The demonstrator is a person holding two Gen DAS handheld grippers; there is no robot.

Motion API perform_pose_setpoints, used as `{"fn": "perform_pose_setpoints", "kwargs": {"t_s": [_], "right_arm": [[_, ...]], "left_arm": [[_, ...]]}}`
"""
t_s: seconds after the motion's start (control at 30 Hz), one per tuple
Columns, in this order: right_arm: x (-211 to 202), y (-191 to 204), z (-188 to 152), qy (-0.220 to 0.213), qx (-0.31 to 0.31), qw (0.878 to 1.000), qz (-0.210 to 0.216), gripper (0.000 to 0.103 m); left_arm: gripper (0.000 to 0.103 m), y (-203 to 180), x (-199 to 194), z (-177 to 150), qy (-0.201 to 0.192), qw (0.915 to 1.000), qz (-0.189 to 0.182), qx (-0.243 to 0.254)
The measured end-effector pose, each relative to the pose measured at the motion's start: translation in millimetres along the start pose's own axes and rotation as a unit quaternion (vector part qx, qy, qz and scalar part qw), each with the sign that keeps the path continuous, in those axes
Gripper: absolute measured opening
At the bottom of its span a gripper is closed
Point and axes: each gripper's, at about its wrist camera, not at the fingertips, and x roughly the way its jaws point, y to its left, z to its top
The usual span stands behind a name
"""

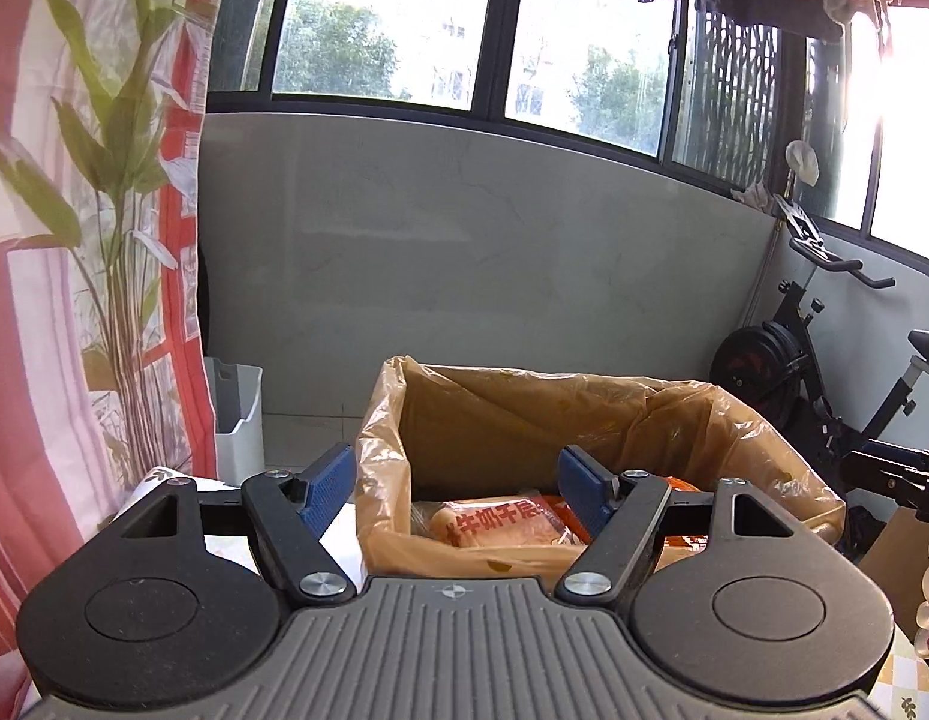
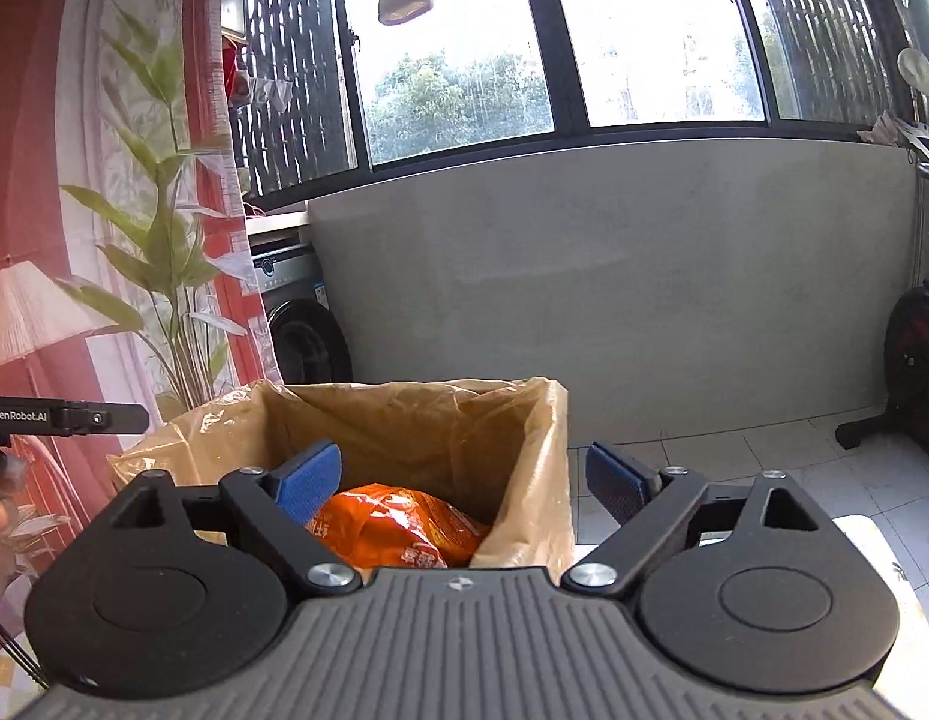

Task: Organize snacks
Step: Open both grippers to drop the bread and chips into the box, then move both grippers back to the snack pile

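A box lined with a tan plastic bag [image 1: 584, 414] [image 2: 404, 420] stands right in front of both grippers. Inside it lie a pale packet with red lettering [image 1: 494, 525] and an orange snack bag [image 2: 398, 525]. My left gripper [image 1: 455, 489] is open and straddles the bag's left wall without pressing it: one blue pad is outside, the other inside. My right gripper [image 2: 464, 480] is open wide across the bag's right wall, with its left pad over the orange bag. Neither gripper holds anything.
A white bin [image 1: 239, 420] stands on the floor to the left beside a red and white curtain [image 1: 74, 240]. An exercise bike [image 1: 812, 360] is at the right and a washing machine [image 2: 296, 312] behind the curtain. A grey wall under windows closes the back.
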Motion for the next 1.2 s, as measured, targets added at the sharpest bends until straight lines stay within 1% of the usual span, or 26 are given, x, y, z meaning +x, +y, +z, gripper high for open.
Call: {"fn": "perform_pose_setpoints", "kwargs": {"t_s": [0.07,0.13,0.3,0.4,0.47,0.63,0.73,0.87,1.03,1.13,1.2], "right_arm": [[-9.4,-6.4,-7.3,0.003,-0.005,1.000,-0.015,0.091],[-15.8,-14.0,-15.2,0.008,-0.004,1.000,-0.024,0.091],[-22.5,-33.0,-43.9,0.030,0.019,0.998,-0.045,0.091],[-16.4,-37.9,-65.9,0.060,0.025,0.996,-0.054,0.091],[-9.0,-38.7,-83.2,0.088,0.024,0.994,-0.057,0.091],[11.0,-34.3,-116.7,0.153,0.027,0.985,-0.071,0.091],[9.7,-27.9,-135.1,0.175,0.046,0.982,-0.056,0.090],[-11.0,-3.6,-149.9,0.163,0.016,0.986,-0.037,0.090],[-38.6,19.9,-162.7,0.157,0.004,0.987,-0.016,0.091],[-50.9,32.8,-166.6,0.159,0.000,0.987,0.008,0.091],[-56.3,37.7,-167.2,0.163,0.008,0.986,0.028,0.091]], "left_arm": [[0.076,2.1,-11.8,-7.7,-0.010,0.9999,-0.002,0.009],[0.076,5.0,-18.2,-15.3,-0.011,0.9999,0.004,0.010],[0.076,16.1,-29.1,-35.4,0.002,0.9993,0.028,-0.025],[0.076,18.0,-30.7,-50.1,0.015,0.9982,0.039,-0.044],[0.076,17.5,-30.0,-58.5,0.026,0.9976,0.041,-0.050],[0.076,10.0,-28.6,-78.8,0.051,0.9964,0.045,-0.050],[0.076,8.1,-28.5,-89.7,0.064,0.9955,0.042,-0.055],[0.076,6.1,-26.0,-106.5,0.090,0.9934,0.038,-0.060],[0.076,2.3,-21.6,-130.7,0.126,0.9892,0.032,-0.068],[0.076,-0.5,-21.9,-143.0,0.142,0.9869,0.028,-0.072],[0.076,-1.2,-23.8,-149.0,0.151,0.9853,0.027,-0.075]]}}
